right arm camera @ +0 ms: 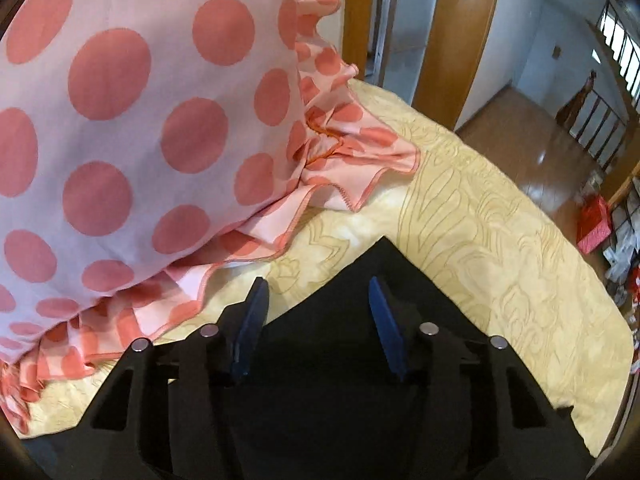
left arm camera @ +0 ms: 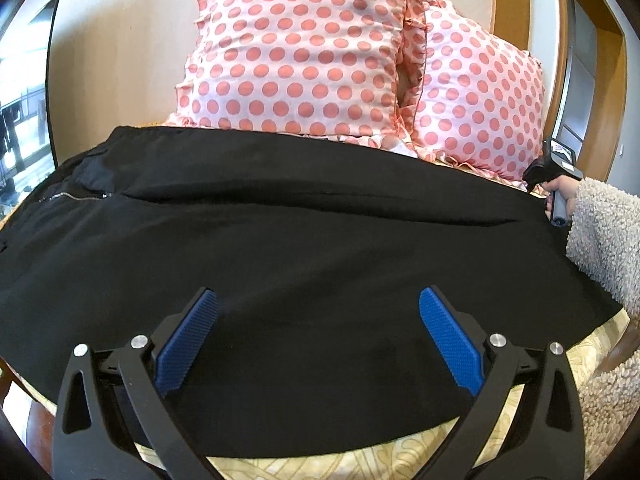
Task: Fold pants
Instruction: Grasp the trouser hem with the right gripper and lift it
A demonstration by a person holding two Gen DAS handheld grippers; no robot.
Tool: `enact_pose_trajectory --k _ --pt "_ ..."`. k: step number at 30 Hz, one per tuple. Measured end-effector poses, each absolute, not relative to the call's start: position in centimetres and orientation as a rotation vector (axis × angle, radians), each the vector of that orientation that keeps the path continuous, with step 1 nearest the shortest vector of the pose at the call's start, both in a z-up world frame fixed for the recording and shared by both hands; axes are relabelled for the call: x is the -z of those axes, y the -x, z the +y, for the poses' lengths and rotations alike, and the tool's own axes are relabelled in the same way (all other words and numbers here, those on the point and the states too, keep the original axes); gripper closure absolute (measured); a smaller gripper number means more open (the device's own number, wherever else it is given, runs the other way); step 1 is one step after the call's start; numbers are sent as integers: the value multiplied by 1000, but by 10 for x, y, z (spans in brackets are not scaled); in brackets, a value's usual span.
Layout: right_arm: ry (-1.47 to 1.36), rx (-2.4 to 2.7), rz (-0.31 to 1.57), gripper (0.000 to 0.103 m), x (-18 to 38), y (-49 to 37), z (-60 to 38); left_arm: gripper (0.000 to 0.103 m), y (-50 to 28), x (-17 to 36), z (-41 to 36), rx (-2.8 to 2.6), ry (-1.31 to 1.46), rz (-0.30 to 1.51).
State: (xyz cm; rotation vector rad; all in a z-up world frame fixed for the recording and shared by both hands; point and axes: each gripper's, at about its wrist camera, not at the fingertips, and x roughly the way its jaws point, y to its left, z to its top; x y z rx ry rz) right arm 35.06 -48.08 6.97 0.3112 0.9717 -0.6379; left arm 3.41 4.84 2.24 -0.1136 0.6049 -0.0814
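Observation:
Black pants [left arm camera: 304, 240] lie spread flat across the bed, with a zipper [left arm camera: 72, 197] at the far left. My left gripper [left arm camera: 318, 300] is open, its blue pads [left arm camera: 188, 340] hovering over the near edge of the pants. In the right wrist view my right gripper [right arm camera: 318, 286] is open over a pointed corner of the pants [right arm camera: 380, 264], with nothing between the blue pads [right arm camera: 384, 324]. The right gripper's handle and the hand holding it [left arm camera: 558, 188] show at the far right edge of the pants in the left wrist view.
Two pink polka-dot pillows [left arm camera: 304, 52] [left arm camera: 480, 92] stand at the head of the bed; one is close to my right gripper [right arm camera: 120, 120]. A yellow patterned bedspread [right arm camera: 500, 248] covers the bed. A doorway and wooden floor [right arm camera: 520, 120] lie beyond the bed's edge.

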Motion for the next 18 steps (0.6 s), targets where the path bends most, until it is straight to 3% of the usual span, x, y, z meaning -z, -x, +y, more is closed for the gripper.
enact_pose_trajectory --k 4,12,18 --pt "-364 611 917 99 -71 -333 -502 2 -28 -19 53 73 132 608" --pt "-693 260 559 101 -121 -197 -525 2 -13 -23 64 56 177 585" --pt "-789 154 490 101 -119 -61 -512 2 -8 -31 70 61 232 564"
